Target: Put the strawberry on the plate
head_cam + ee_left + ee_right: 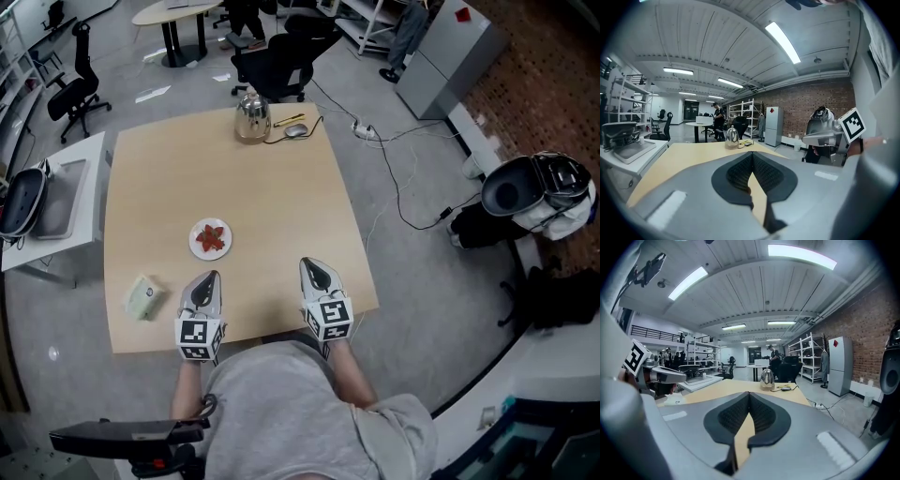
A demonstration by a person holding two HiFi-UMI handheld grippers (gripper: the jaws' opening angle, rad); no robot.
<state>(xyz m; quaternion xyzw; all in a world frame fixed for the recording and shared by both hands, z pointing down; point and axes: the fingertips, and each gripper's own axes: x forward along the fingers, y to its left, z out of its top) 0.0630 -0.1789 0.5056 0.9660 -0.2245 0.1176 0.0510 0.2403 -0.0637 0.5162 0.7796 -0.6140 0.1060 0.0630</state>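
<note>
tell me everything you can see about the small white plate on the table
The small round white plate lies flat on the light wooden table, left of centre. Its material cannot be told; it looks smooth. A red strawberry rests on its middle, white rim showing all round. Nothing else touches it: the left tongs stop short of its near edge, and the pale green packet lies apart, nearer the person.

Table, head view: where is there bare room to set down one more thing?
The widest bare patch of the table lies between the kettle and the plate. The right side beyond the right gripper is bare too. Crowded: near-left, around plate, box and left gripper.
</note>
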